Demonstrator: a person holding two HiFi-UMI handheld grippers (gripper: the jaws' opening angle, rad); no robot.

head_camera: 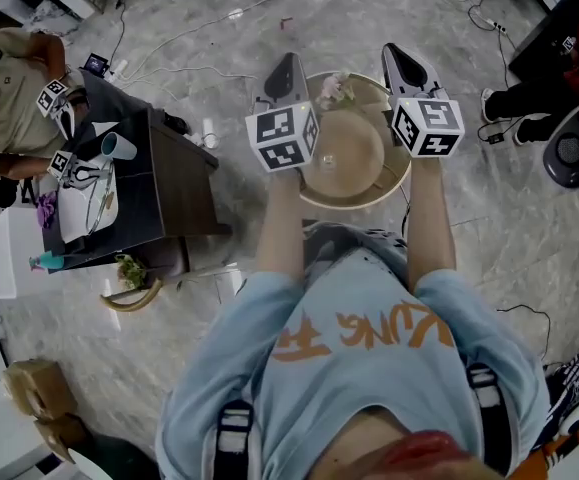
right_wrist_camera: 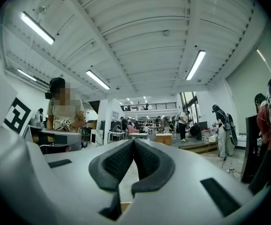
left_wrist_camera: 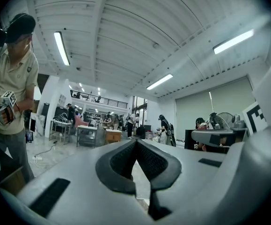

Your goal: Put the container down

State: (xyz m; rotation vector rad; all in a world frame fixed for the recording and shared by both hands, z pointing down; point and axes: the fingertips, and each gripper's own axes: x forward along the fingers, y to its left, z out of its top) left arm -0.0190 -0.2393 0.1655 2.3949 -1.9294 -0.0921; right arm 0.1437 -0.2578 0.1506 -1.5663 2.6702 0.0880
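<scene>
left hand-held gripper: jaws closed, pads meeting at the tips, nothing between them. right hand-held gripper: same, closed and empty. both point level, away from the body, side by side and apart. round tan container sits below and between them in the head view, over the grey floor; neither gripper holds it. pale flowers at its far rim. dark table to the left, carrying a cup.
</scene>
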